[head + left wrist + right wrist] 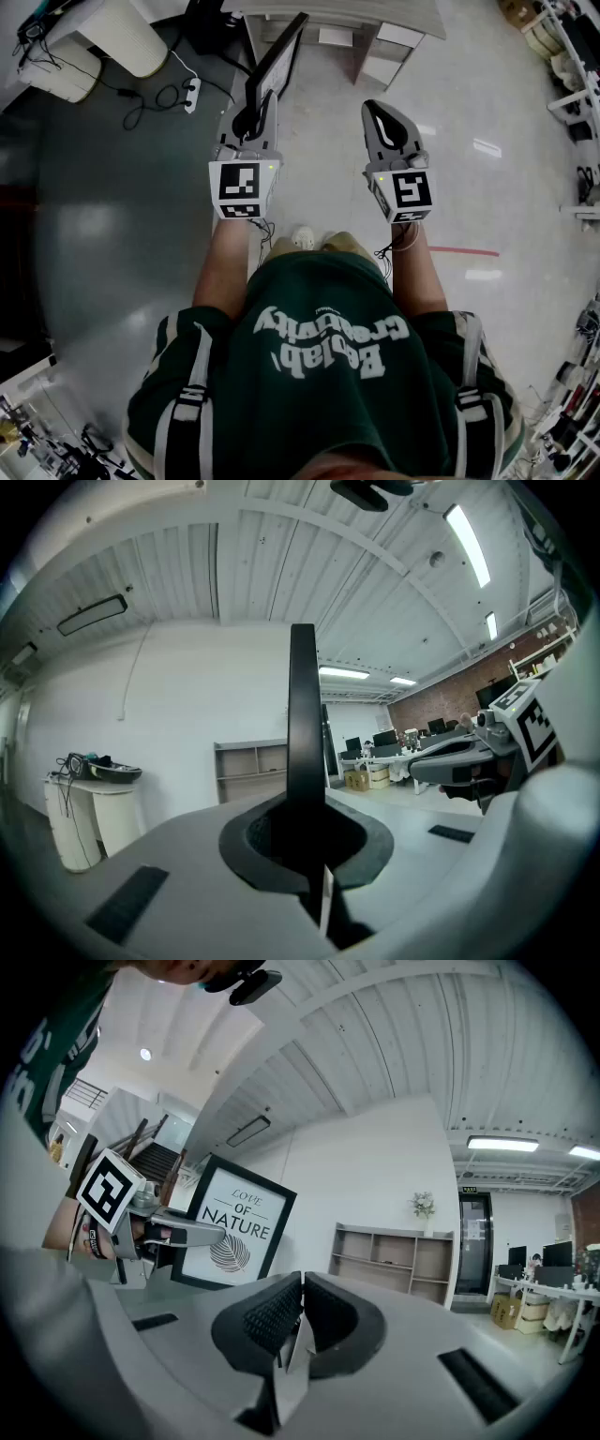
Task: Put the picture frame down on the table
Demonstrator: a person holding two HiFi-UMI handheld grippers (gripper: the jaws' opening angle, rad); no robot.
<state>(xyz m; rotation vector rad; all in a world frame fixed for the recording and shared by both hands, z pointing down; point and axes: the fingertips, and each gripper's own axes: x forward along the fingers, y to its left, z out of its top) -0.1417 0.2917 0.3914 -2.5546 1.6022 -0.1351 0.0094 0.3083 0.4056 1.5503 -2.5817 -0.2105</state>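
left claw: the left gripper [305, 847] has its jaws squeezed down narrow on the near side edge of the picture frame [303, 714]. The black edge runs straight up out of the pads, so that's a proper hold.
frame: it's up in the air and standing upright, poking out ahead of the left claw. It's over bare floor [112, 216] and not resting on anything. From the right gripper view you can see the print side, a leaf with "LOVE OF NATURE" on it.
right claw: the right gripper [302, 1312] has its jaws closed together with nothing between them. It's level and well apart from the frame, just along for the ride.
table: I'm reading the pale top at the far edge of the head view [375, 17] as the table. It's out ahead of both claws and nowhere near under the frame.
step in hand: looks like the carry, with the frame held and the put-down not started.
next move: my guess is walk it forward until the frame is over the tabletop. Then lower it till an edge touches, tip it flat or stand it, and only then let the left jaws go. The right claw could steady the far edge if it wobbles.
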